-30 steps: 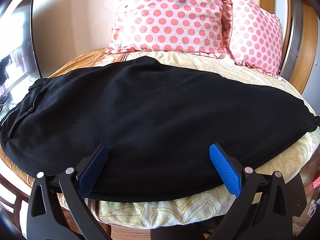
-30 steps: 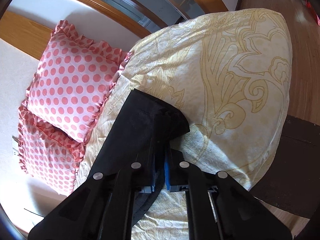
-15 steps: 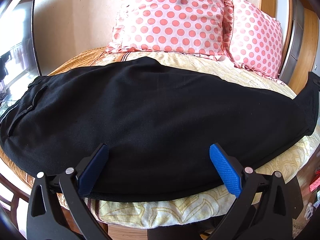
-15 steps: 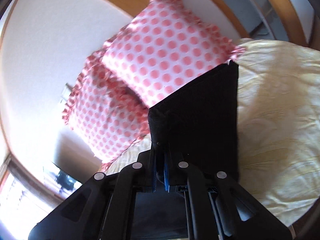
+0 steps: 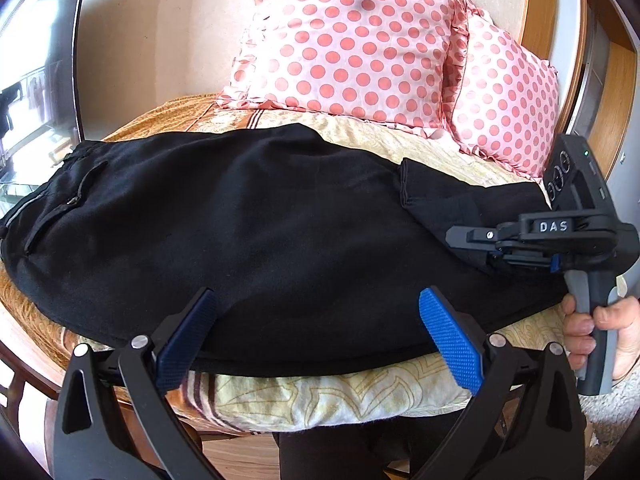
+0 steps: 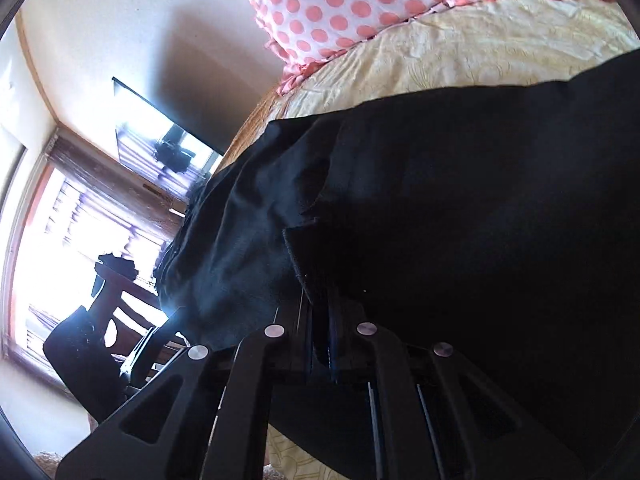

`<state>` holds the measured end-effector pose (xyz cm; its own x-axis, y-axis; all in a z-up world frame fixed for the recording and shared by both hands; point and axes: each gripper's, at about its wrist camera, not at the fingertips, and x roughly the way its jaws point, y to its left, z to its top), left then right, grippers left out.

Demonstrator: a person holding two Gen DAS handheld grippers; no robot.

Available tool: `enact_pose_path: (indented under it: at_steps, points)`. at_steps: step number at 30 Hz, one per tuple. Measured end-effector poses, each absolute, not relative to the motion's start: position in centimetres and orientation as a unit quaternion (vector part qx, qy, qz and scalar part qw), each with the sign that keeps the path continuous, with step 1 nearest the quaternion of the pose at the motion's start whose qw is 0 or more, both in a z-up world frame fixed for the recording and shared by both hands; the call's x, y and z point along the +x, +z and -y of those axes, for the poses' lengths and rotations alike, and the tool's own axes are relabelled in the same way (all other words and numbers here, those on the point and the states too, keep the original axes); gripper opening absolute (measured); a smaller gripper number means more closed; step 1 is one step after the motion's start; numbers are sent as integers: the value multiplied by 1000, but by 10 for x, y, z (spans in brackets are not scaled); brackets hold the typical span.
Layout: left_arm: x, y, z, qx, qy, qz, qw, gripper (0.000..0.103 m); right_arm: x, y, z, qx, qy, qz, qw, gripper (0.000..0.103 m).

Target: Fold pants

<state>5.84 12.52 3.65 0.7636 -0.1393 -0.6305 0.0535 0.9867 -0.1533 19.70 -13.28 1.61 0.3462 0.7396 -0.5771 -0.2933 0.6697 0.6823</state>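
Black pants [image 5: 248, 216] spread lengthwise across your bed [image 5: 360, 396], your left tool [image 5: 316, 340] wide open at the near edge and gripping nothing, your right tool [image 6: 320, 344] clamped shut on the leg cuff [image 5: 424, 184], cuff lifted over the pants, two polka-dot pillows [image 5: 352, 44] behind.

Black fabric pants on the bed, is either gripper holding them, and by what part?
The right gripper is shut on the black fabric pants at the leg-end hem. The left gripper is open, holding nothing.
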Motion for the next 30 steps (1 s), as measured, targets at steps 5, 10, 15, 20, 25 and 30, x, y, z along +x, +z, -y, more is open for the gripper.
enact_pose_path:
  at_steps: [5, 10, 15, 20, 25, 30]
  points:
    - [51, 49, -140, -79, -42, -311, 946, 101, 190, 64, 136, 232, 342, -391, 822, 6]
    - [46, 56, -165, -109, -4, -291, 950, 101, 177, 51, 110, 185, 374, -420, 806, 6]
    - [38, 61, -200, -140, 52, -280, 948, 101, 167, 38, 88, 120, 375, -432, 811, 7]
    - [21, 69, -246, -168, 115, -260, 944, 101, 145, 35, 80, 52, 386, -426, 816, 19]
    - [9, 71, -289, -202, 173, -253, 930, 101, 112, 55, 75, 38, 435, -387, 812, 81]
    - [-1, 67, -318, -242, 198, -253, 916, 101, 114, 55, 68, 32, 433, -372, 820, 81]
